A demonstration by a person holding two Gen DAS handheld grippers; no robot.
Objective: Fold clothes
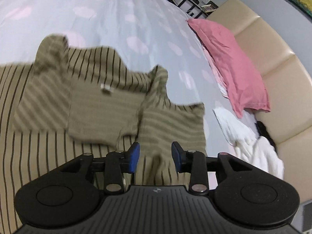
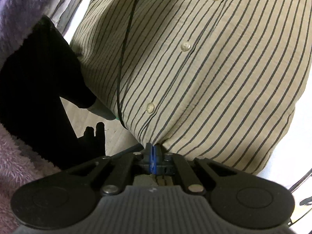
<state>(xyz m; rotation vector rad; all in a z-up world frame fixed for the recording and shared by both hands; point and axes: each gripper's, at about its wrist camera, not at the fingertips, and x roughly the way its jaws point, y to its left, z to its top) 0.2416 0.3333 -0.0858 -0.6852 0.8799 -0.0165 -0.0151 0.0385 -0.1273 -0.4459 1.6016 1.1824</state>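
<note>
A beige shirt with thin dark stripes [image 1: 81, 101] lies on the bed, collar end spread, a small label showing near the neck. My left gripper [image 1: 155, 156] is open, its blue pads on either side of a fold of the shirt just above the cloth. In the right wrist view the same striped shirt [image 2: 204, 68] fills the frame, with its row of white buttons [image 2: 185, 45]. My right gripper [image 2: 153, 152] is shut on the shirt's edge and the cloth hangs from it.
The bed has a pale blue sheet with pink spots [image 1: 117, 15]. A pink pillow [image 1: 228, 62] and a crumpled white cloth [image 1: 251, 136] lie by the cream headboard [image 1: 276, 64]. A purple fleece sleeve [image 2: 21, 5] and dark trousers [image 2: 39, 89] are at the left.
</note>
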